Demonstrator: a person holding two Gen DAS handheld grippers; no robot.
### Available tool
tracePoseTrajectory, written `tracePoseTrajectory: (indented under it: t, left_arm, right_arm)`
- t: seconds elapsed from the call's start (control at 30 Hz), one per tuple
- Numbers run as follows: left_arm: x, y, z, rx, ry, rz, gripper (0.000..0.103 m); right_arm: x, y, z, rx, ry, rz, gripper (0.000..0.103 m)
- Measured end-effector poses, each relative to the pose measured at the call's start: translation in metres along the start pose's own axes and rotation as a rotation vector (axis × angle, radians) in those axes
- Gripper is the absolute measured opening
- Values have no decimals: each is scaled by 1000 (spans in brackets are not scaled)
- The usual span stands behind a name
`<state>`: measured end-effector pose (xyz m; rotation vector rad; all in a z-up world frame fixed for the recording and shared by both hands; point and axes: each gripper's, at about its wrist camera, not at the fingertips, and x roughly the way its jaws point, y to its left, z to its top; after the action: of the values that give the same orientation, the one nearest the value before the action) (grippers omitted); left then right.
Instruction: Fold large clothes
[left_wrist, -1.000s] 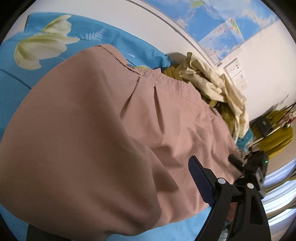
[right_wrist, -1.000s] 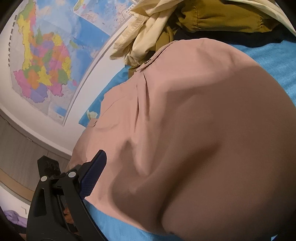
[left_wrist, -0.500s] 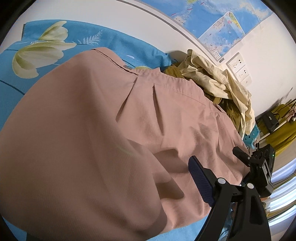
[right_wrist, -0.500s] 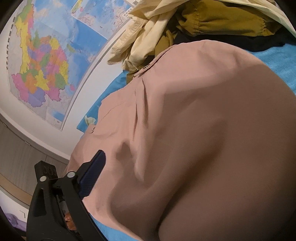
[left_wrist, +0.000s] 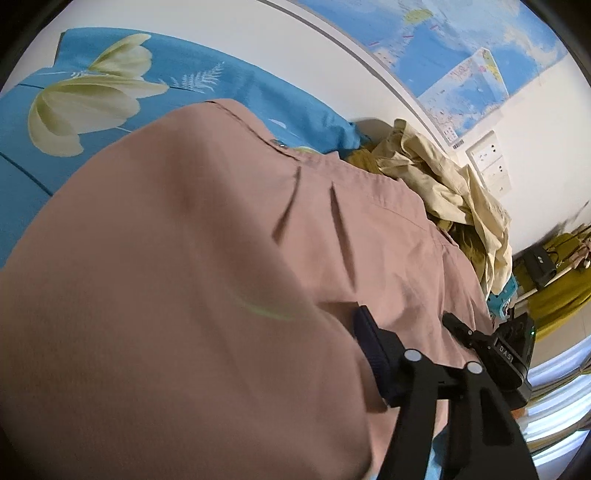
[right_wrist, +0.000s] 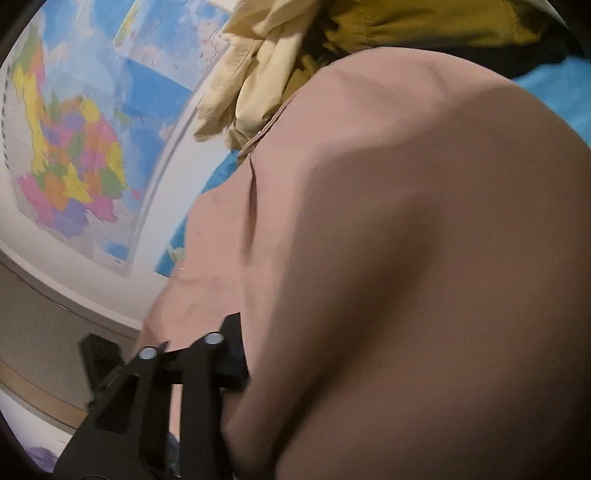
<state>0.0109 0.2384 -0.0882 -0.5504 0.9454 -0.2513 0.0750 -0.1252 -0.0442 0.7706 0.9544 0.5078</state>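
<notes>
The pink garment (left_wrist: 192, 280) lies on the blue bedsheet (left_wrist: 74, 155), its near edge now carried higher toward twelve o'clock than a second ago; left gripper (left_wrist: 373, 354) and right gripper (right_wrist: 221, 354) show jaws partly buried in cloth, grip unclear; fold underway.

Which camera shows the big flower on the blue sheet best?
The left wrist view. The pale flower lies whole on the blue sheet, beyond the pink garment. The right wrist view shows only a tiny pale bit at the garment's edge.
</notes>
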Motion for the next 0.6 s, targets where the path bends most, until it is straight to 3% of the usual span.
tracePoseTrajectory:
  t: [0.07,0.1,0.13,0.17,0.23,0.27,0.3,0.33,0.37,0.43,0.6]
  left_arm:
    - [1,3,2,-9,-3,-10,57]
    - [2,3,3,-16,-2,-18,61]
    - [3,4,5,-26,4,-53,71]
    - [4,4,7,-32,7,-76,78]
    - [6,3,9,-45,6,-73,77]
    - [7,2,11,-41,5,-63,74]
    - [8,2,13,-38,3,-42,67]
    - [10,3,14,-32,8,-10,48]
    - [12,4,15,-32,15,-2,35]
    - [12,7,16,-40,21,-12,21]
    - [-8,-2,28,25,-15,-31,9]
  right_arm:
    - [0,-1,2,17,-3,32,45]
    - [0,0,3,19,-8,49,49]
    - [2,3,4,9,-5,54,54]
    - [3,6,5,0,-2,46,55]
    - [8,9,6,-20,1,18,47]
    - [9,9,7,-22,7,12,36]
    - [10,7,7,-14,7,16,31]
    - [10,4,7,-3,6,49,24]
    - [9,5,7,-11,9,59,20]
    - [8,13,7,-40,11,54,15]
    - [-6,59,11,-170,-3,80,12]
